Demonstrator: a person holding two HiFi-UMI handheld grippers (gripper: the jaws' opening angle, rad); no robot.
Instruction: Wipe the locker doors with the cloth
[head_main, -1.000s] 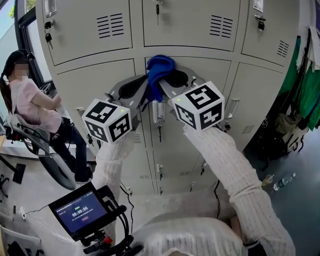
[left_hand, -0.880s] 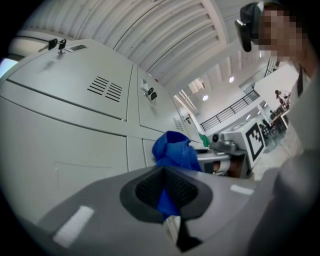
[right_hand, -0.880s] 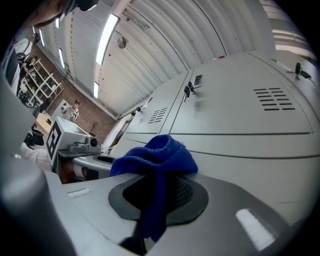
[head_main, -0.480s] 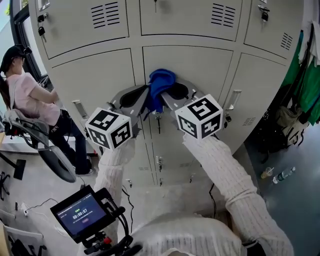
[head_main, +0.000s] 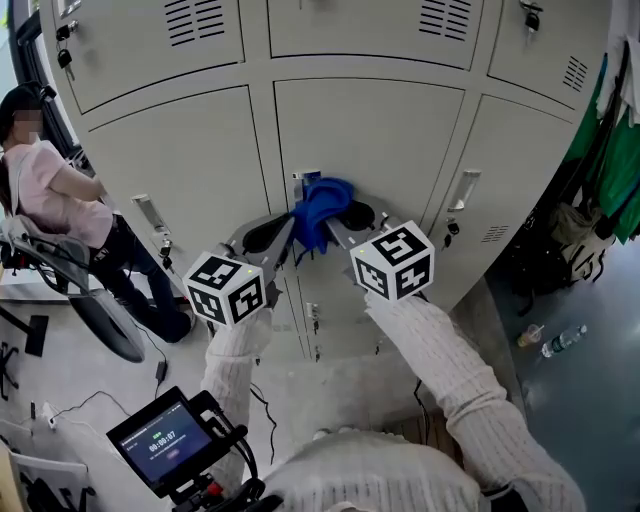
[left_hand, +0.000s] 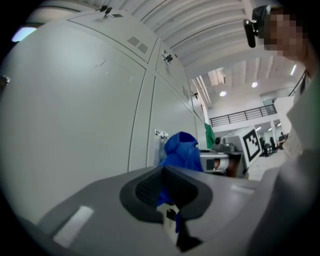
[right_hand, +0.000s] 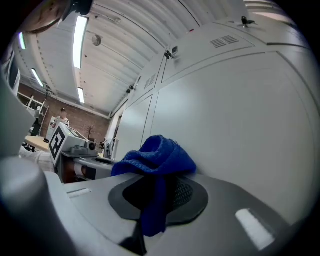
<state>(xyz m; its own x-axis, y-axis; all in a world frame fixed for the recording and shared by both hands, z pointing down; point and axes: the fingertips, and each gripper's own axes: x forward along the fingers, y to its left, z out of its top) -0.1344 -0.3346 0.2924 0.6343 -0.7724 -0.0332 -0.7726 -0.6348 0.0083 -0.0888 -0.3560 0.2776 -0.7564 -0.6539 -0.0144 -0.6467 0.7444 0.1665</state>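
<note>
While the crumpled blue cloth (head_main: 318, 203) rests against the lower left corner of the grey metal locker door (head_main: 370, 130), I log left hand-held gripper (head_main: 283, 228) and right hand-held gripper (head_main: 343, 218) clamped on it.

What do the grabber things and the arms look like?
The left gripper and right gripper are both grey, with dark ribbed pads. Each has a white cube with black square markers on it. The arms wear cream knitted sleeves.
</note>
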